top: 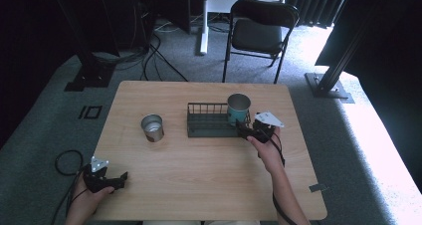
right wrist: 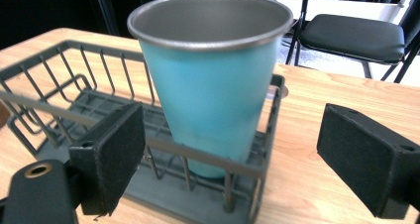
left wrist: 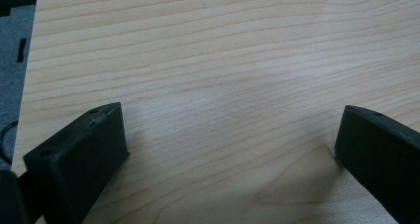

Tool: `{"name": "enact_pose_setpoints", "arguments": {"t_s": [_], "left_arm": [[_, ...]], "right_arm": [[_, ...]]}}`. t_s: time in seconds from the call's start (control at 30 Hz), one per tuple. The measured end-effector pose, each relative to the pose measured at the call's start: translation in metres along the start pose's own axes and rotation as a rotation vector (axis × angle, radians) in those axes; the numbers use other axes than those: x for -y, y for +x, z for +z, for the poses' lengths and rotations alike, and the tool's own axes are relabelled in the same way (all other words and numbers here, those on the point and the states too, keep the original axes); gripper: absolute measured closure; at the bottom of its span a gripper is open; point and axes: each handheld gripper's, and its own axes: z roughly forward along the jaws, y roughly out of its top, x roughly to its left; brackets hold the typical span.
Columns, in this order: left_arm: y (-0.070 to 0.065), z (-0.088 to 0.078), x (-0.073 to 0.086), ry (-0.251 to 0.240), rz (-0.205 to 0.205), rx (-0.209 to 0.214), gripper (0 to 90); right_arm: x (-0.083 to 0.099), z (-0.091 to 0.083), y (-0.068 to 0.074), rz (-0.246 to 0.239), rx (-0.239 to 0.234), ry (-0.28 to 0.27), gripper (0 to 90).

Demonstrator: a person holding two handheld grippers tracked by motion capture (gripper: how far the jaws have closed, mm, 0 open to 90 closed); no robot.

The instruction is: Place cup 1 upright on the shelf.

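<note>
A blue metal cup [top: 238,108] [right wrist: 213,85] stands upright in the right end of a dark wire rack [top: 209,120] [right wrist: 59,90]. My right gripper [top: 248,131] [right wrist: 230,157] is open just in front of the rack's near right corner, its jaws wide apart with the cup beyond them and nothing between them. A silver metal cup [top: 152,128] stands on the table left of the rack. My left gripper [top: 117,181] [left wrist: 230,149] rests open over bare wood near the table's front left corner, holding nothing.
The wooden table [top: 199,175] has free room across its front half. A black folding chair [top: 261,33] stands behind the far edge. Cables [top: 149,56] lie on the grey carpet at the back left, and a dark frame post [top: 338,60] stands at the right.
</note>
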Motion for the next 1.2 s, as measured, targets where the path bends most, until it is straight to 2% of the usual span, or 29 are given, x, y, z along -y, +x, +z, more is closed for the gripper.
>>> {"name": "enact_pose_setpoints", "arguments": {"t_s": [0.27, 0.57, 0.73, 0.83, 1.0, 1.2], "left_arm": [[0.000, 0.000, 0.000, 0.000, 0.001, 0.000, 0.4], [0.000, 0.000, 0.000, 0.000, 0.000, 0.000, 0.4], [0.000, 0.000, 0.000, 0.000, 0.001, 0.000, 0.4], [0.000, 0.000, 0.000, 0.000, 0.001, 0.000, 0.4], [0.000, 0.000, 0.000, 0.000, 0.000, 0.000, 0.4], [0.000, 0.000, 0.000, 0.001, 0.000, -0.001, 0.4]], "right_arm": [[0.012, -0.010, -0.007, 0.002, -0.005, 0.008, 11.2], [0.032, -0.019, -0.022, -0.011, 0.013, 0.044, 11.2], [0.040, -0.026, -0.031, 0.013, 0.027, 0.056, 11.2], [0.047, -0.028, -0.033, 0.004, 0.032, 0.071, 11.3], [0.056, -0.032, -0.036, 0.007, 0.018, 0.086, 11.2], [0.064, -0.037, -0.038, -0.017, 0.005, 0.114, 11.2]]}}
